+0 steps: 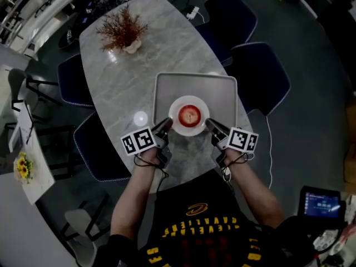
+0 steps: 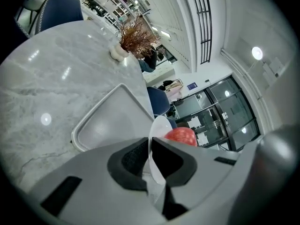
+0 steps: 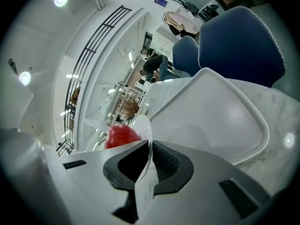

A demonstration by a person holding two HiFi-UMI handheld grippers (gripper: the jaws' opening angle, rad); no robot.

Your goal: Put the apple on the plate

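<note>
Apple [image 1: 189,115]: red, in the middle of the white plate [image 1: 189,132].
Plate: round, over the near half of a grey tray [image 1: 167,88], gripped by its rim on both sides.
Left gripper [image 1: 165,125]: jaws clamped on the plate's left rim.
Right gripper [image 1: 211,125]: jaws clamped on the plate's right rim.
Setting: the tray lies on a marble table [image 1: 119,77].

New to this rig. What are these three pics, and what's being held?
No robot: a person holds a two-jaw gripper in each hand. The head view looks down from a camera on the person's head; the other two views ride on the grippers. The left gripper and right gripper pinch opposite edges of a round white plate carrying a red apple. Beneath is a grey rectangular tray on a grey marble table, with a reddish dried plant at the far end.
</note>
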